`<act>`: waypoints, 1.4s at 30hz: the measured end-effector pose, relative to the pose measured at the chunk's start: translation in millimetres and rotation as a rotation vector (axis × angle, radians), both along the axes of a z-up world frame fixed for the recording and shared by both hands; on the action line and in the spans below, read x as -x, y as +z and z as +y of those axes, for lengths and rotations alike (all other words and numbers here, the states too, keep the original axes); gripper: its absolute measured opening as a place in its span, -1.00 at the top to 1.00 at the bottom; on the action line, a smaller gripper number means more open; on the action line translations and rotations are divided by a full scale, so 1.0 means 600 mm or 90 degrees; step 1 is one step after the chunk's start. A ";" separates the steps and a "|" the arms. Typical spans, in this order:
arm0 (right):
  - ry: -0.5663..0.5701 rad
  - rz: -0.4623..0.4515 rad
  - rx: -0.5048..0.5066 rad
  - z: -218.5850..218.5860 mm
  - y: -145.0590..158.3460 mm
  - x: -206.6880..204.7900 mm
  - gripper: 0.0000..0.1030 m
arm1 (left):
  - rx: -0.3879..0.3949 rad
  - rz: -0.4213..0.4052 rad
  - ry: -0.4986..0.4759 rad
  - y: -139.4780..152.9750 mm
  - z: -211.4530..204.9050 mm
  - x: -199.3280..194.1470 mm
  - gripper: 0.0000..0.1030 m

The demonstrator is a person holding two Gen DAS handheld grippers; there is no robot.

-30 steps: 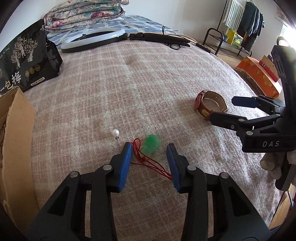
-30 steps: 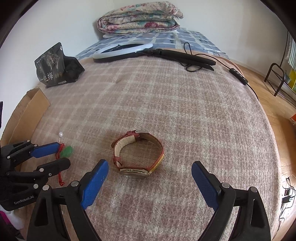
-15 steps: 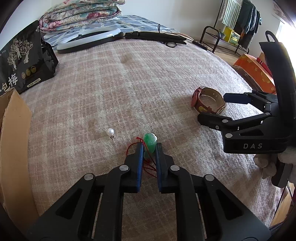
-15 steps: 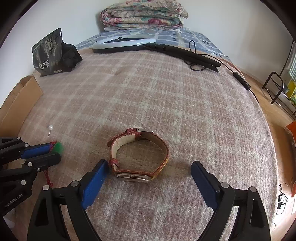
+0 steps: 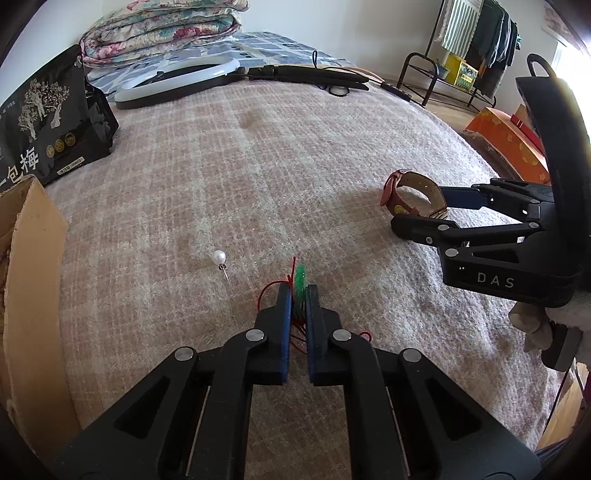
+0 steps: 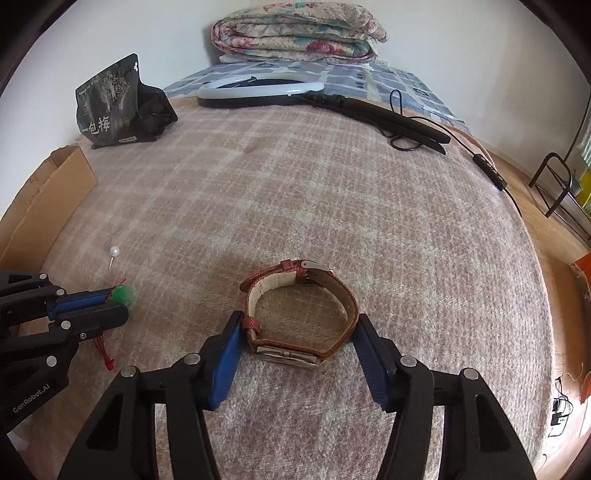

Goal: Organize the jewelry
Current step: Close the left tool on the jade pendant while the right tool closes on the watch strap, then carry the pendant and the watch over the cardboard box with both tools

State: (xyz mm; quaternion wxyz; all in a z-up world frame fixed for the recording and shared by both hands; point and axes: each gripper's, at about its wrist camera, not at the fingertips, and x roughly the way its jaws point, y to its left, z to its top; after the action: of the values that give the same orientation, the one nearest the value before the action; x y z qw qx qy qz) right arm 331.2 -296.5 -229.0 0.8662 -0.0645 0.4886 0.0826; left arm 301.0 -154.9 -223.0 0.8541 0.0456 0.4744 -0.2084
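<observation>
My left gripper [image 5: 297,291] is shut on a green pendant [image 5: 299,277] with a red cord [image 5: 266,290], edge-on between the blue pads, on the plaid blanket. It also shows in the right wrist view [image 6: 123,294]. A pearl earring [image 5: 219,257] lies just left of it, seen too in the right wrist view [image 6: 115,251]. A red leather watch [image 6: 300,314] stands on its side. My right gripper [image 6: 300,326] has closed in around it, both blue pads touching the strap. In the left wrist view the watch [image 5: 412,194] sits between the right gripper's fingers [image 5: 461,195].
A cardboard box [image 5: 26,280] stands at the left edge of the bed. A black snack bag [image 5: 44,122], a ring light [image 5: 177,79] with its black stand [image 6: 391,118] and folded quilts [image 6: 295,33] lie at the far end. An orange box [image 5: 509,140] lies on the floor, right.
My left gripper closed on the green pendant and turned it edge-on. My right gripper moved forward and closed from wide open until its pads touch the watch strap.
</observation>
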 end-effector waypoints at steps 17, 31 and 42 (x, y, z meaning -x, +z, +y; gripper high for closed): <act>-0.020 -0.045 -0.029 -0.016 0.107 0.070 -0.17 | 0.059 -0.043 0.013 0.116 0.043 0.053 0.92; -0.021 -0.103 -0.072 0.022 0.206 0.139 -0.17 | 0.112 -0.089 0.036 0.234 0.151 0.149 0.92; 0.026 -0.125 -0.112 0.120 0.248 0.145 -0.16 | 0.119 -0.119 0.087 0.274 0.254 0.188 0.92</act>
State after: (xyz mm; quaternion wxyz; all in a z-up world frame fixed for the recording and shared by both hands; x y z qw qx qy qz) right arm 244.3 -224.4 -80.5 0.9103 -0.0064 0.3907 0.1363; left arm 188.3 -2.3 -58.8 0.9071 -0.0473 0.3737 -0.1877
